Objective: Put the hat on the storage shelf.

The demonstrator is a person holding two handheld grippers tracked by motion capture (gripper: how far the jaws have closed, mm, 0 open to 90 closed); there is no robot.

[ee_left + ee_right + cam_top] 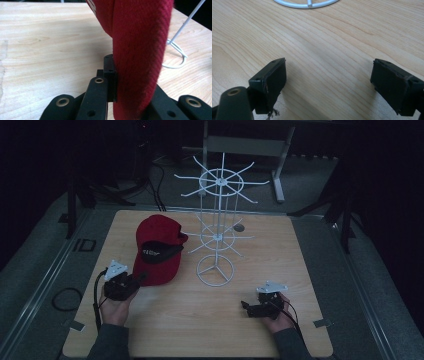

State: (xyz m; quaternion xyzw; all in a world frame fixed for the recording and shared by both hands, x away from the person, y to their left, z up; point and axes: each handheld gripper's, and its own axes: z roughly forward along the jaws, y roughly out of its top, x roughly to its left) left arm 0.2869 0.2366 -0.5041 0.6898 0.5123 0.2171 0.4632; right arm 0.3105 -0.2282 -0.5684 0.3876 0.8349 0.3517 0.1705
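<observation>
The left tool [134, 282] pinches the brim of the one red cap [156, 251], which lies on the wooden surface [200, 320] just left of the single white wire rack [216, 220], probably gripped there to lift it toward a hook. The right tool [246, 306] rests low with jaws spread, holding nothing, likely waiting.

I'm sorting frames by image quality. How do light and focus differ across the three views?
High view: dim, surroundings nearly black, only the light wooden table and white wire rack stand out. Left gripper view: bright, the red fabric cap looms close, weave fairly sharp. Right gripper view: bright, wood grain sharp, soft shadows beside the open right tool.
</observation>
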